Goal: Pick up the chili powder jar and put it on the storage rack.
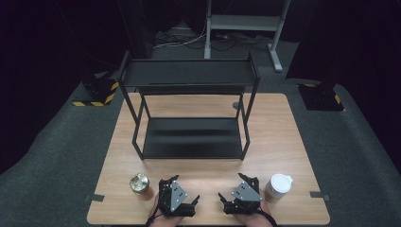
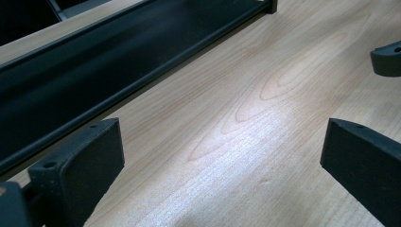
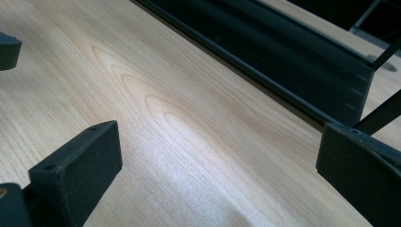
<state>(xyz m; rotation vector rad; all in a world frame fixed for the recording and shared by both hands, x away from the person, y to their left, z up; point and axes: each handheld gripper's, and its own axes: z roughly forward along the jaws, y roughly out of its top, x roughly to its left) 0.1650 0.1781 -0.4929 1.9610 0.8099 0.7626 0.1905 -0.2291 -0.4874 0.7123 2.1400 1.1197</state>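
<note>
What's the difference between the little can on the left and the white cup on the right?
The can is short with a shiny metal top and brownish sides; the cup is taller and white, capped with a white plastic lid. The can stands outside the left gripper, the cup outside the right gripper. Both stand upright near the table's front edge, untouched, and both grippers are open.

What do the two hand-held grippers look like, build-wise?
Both match: the left hand-held gripper and right hand-held gripper are matte black frames, each topped by a grey three-cornered plate with small dark holes. A black cable trails from each toward the table's near edge. In the gripper views, the jaws end in thick, black, blocky pads with a small round hole near the base. No sleeves are discernible.
</note>
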